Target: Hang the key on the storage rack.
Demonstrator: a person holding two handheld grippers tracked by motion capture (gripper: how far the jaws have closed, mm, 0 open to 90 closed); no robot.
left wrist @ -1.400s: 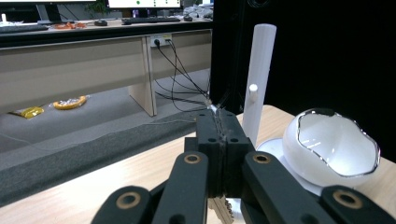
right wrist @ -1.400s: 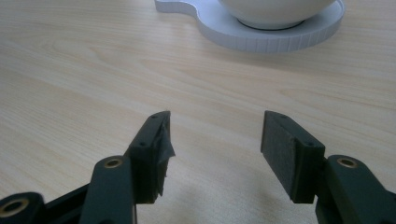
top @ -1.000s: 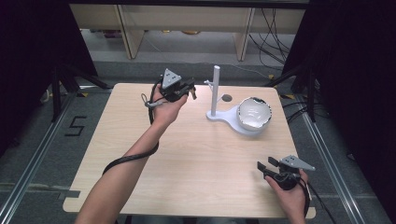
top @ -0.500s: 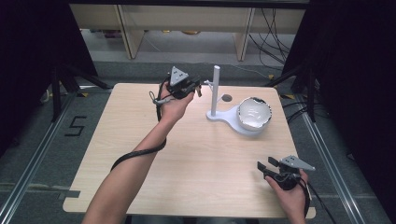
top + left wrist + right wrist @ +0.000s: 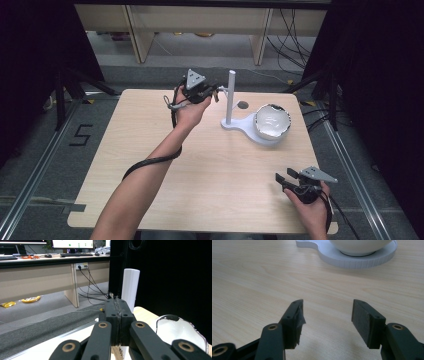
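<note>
Gripping nothing that can be made out, the left gripper [image 5: 214, 92] is held above the far edge of the wooden table [image 5: 150, 130], its jaws clenched pad to pad; in the left gripper view [image 5: 118, 315] a few frayed threads stick up from the seam between them, too fine to tell what they are. Just beyond those jaws rises the white post [image 5: 231, 95] of a white stand [image 5: 239, 123], its top level with the gripper and its foot hidden behind the black jaws in that view [image 5: 130, 286]. To the gripper's right, on the stand's round base, sits a white bowl [image 5: 272, 121] with a dark rim; from the left gripper view the bowl [image 5: 182, 332] is cut off by the lower right corner of the frame. A small dark spot on the table behind the post cannot be identified. Whether the left gripper touches the post is not clear from above. The person's left forearm crosses the table from the near edge, a black cable looped around it.

Well apart, at the near right corner, the right gripper [image 5: 284, 177] rests low over the tabletop in the person's right hand, its jaws spread wide with bare wood between them [image 5: 327, 315]. Ahead of it, the stand's base and the bowl's underside are cropped by the top of the right gripper view.
</note>
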